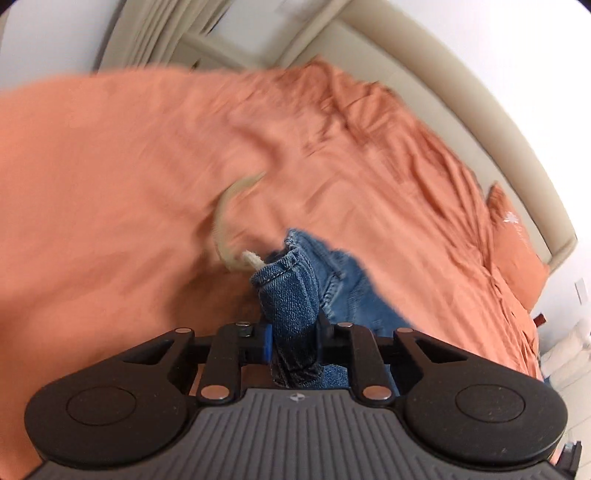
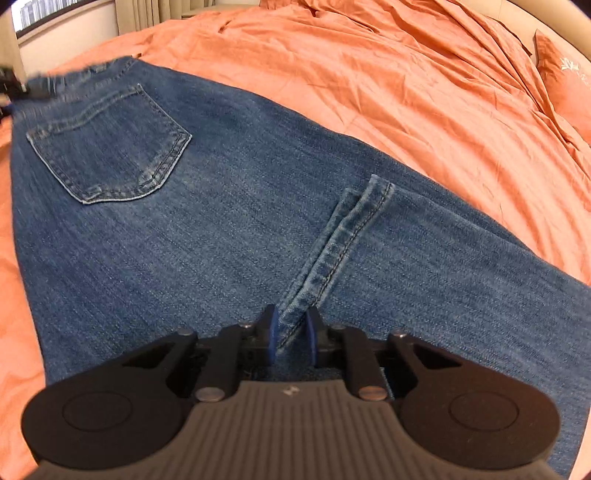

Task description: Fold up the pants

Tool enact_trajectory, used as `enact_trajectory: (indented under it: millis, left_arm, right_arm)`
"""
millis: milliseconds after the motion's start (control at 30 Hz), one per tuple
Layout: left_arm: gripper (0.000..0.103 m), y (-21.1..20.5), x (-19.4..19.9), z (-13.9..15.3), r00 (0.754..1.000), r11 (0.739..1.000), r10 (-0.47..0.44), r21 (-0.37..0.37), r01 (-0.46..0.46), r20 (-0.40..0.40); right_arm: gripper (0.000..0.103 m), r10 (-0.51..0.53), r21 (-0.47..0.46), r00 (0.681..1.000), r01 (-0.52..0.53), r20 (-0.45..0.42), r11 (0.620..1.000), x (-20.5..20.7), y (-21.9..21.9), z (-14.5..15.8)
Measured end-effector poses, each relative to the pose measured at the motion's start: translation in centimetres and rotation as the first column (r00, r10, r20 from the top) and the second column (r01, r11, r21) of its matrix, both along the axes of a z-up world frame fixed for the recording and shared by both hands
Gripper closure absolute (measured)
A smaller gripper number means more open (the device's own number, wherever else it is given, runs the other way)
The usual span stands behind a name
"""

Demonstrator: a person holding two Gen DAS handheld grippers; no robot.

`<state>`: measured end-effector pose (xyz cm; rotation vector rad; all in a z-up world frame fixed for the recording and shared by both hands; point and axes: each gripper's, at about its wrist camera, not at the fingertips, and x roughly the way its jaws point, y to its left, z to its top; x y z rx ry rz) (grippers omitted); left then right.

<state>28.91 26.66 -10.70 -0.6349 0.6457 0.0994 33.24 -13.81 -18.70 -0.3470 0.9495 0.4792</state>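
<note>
Blue denim pants (image 2: pixel 221 221) lie spread on an orange bedsheet (image 2: pixel 406 92), back pocket (image 2: pixel 110 147) up at the far left, a leg hem (image 2: pixel 351 236) folded back over the middle. My right gripper (image 2: pixel 291 332) is shut on that hem at its near end. My left gripper (image 1: pixel 293 336) is shut on a bunched part of the pants' waistband (image 1: pixel 291 291) and holds it above the bed; a beige drawstring (image 1: pixel 229 225) swings from it, blurred. The left gripper also shows at the far left edge of the right wrist view (image 2: pixel 11 88).
The orange sheet (image 1: pixel 110 166) covers the whole bed, wrinkled toward the headboard (image 1: pixel 480 92). An orange pillow (image 1: pixel 517 243) lies at the right by the headboard; it also shows in the right wrist view (image 2: pixel 565 85). Beige curtains (image 1: pixel 155 33) and a window (image 2: pixel 44 11) are beyond the bed.
</note>
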Motion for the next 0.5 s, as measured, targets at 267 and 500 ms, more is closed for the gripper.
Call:
enact_trajectory:
  millis: [267, 500]
  left_arm:
    - [0.082, -11.3, -0.9, 10.7, 0.976, 0.945, -0.175, 0.301, 0.130, 0.126]
    - [0.082, -27.6, -1.2, 13.3, 0.904, 0.765, -0.411, 0.584, 0.273, 0.116]
  right_arm:
    - [0.091, -0.097, 0.160, 0.995, 0.092, 0.019, 0.983, -1.3, -3.6, 3.9]
    - [0.091, -0.213, 0.244, 0.977, 0.213, -0.025, 0.946, -4.2, -10.5, 6.3]
